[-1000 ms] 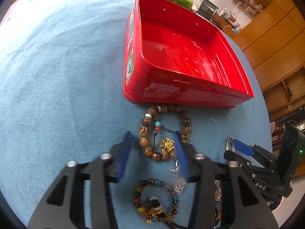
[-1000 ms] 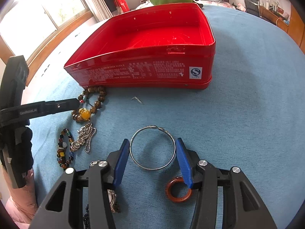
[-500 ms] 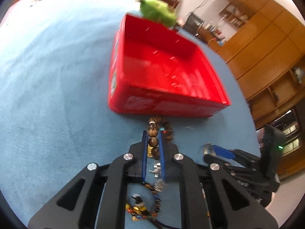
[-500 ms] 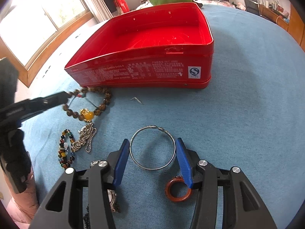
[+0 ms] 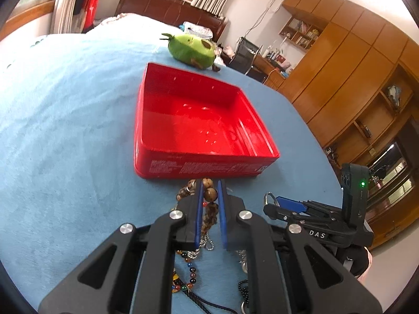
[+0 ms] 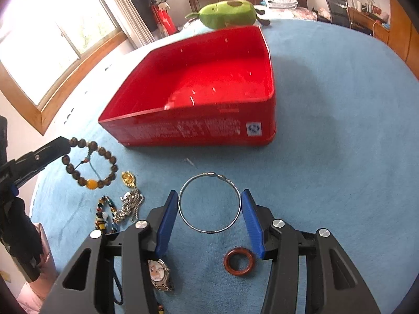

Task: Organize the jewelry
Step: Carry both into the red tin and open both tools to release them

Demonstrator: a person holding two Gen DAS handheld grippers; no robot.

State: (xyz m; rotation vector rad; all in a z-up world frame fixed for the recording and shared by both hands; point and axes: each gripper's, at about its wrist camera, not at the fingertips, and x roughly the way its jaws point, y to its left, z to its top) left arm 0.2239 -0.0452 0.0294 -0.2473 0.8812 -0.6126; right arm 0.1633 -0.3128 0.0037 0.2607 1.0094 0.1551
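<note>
A: Left gripper (image 5: 209,196) was wide apart over the bead bracelet (image 6: 89,164) a second ago. Now we're clamped on it, pads tight on a couple of beads.

B: Lifted?

A: Yes. In the right wrist view the loop hangs off the tip at the far left, clear of the blue cloth (image 6: 340,130). A gold charm (image 6: 128,178) lies on the cloth just right of the loop; can't tell whether it's tied to it.

B: So the pick is done. Box?

A: Red box (image 5: 199,167) sits straight ahead of the left gripper, open, nothing in it that we can see. We've tilted up and the near wall is just beyond the beads. We judge the next move as carry over that wall and let go inside.

B: Right gripper?

A: Right gripper (image 6: 209,209) hasn't changed: jaws apart either side of the wire bangle (image 6: 209,202), pads near the wire, not pressing that we can see. Bangle looks flat on the cloth.

B: What's left?

A: Chain (image 6: 131,205), coloured bead strand (image 6: 103,216), watch (image 6: 159,274), brown ring (image 6: 239,261), all near us on the cloth. One of several pieces in hand, none boxed.

B: Risk?

A: The hanging loop could catch the box rim if we cross low.
</note>
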